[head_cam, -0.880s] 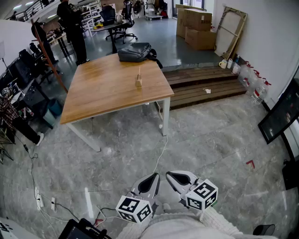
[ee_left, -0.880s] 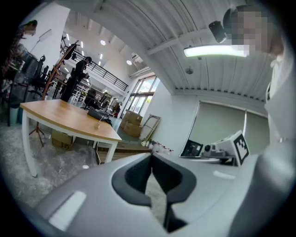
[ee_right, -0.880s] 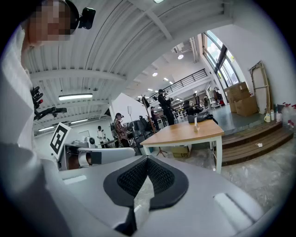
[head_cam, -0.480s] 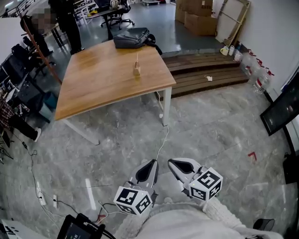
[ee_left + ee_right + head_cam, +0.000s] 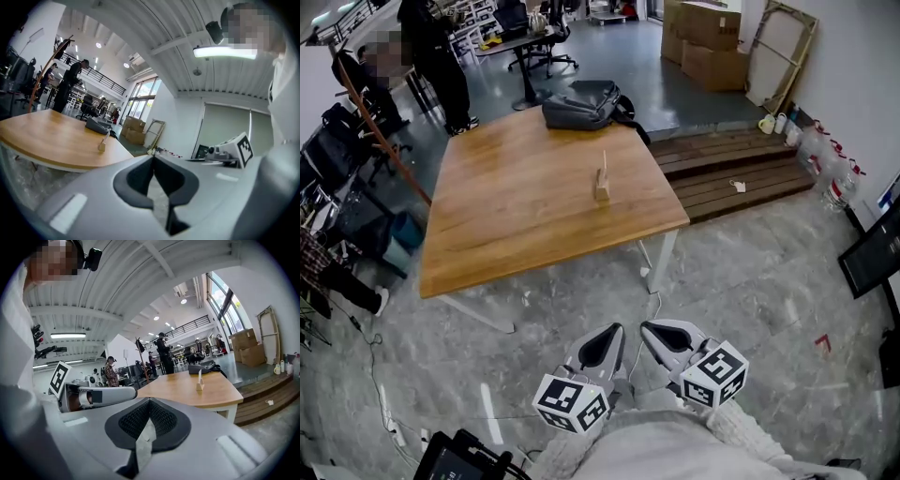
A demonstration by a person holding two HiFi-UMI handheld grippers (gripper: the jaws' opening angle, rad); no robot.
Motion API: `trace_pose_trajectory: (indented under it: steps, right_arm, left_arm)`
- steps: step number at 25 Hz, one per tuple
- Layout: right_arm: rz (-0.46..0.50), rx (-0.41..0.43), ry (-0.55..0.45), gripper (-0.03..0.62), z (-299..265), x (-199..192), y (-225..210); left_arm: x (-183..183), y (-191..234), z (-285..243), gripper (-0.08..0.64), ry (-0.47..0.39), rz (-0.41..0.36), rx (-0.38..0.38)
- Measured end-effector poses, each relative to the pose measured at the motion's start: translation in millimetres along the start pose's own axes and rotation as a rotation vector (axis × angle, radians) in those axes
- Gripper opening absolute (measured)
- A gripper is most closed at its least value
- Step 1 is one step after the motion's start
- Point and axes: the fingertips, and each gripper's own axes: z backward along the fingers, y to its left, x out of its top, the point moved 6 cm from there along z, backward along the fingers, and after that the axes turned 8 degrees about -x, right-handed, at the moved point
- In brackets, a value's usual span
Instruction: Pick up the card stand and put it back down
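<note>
A small wooden card stand with a thin upright card stands on the wooden table, toward its right side. It also shows small and far in the left gripper view and in the right gripper view. My left gripper and right gripper are held side by side low over the floor, well short of the table. Both have their jaws shut with nothing between them. From its own camera the left gripper points toward the table, as does the right gripper.
A dark bag lies at the table's far edge. People stand beyond the table at the left. Wooden steps, cardboard boxes and bottles are at the right. Cables trail on the grey floor.
The table and card stand have come nearer and lower in the head view as I walk toward them. Both grippers keep their place before me, shut.
</note>
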Motion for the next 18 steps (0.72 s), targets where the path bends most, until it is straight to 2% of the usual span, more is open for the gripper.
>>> trace_pose_trajectory:
  steps: [3,7,18]
  right_arm:
    - [0.024,-0.025,-0.030,-0.003,-43,27,-17]
    - [0.021,-0.062,-0.059,-0.003,-84,50,-35]
    - [0.011,-0.074,-0.086,-0.002,-166,87,-98]
  left_arm:
    - [26,42,-20,0.006,-0.007,-0.018,-0.011]
    - [46,86,-42,0.006,-0.010,-0.005,-0.024]
    - [78,164,-112,0.006,0.019,-0.007,-0.046]
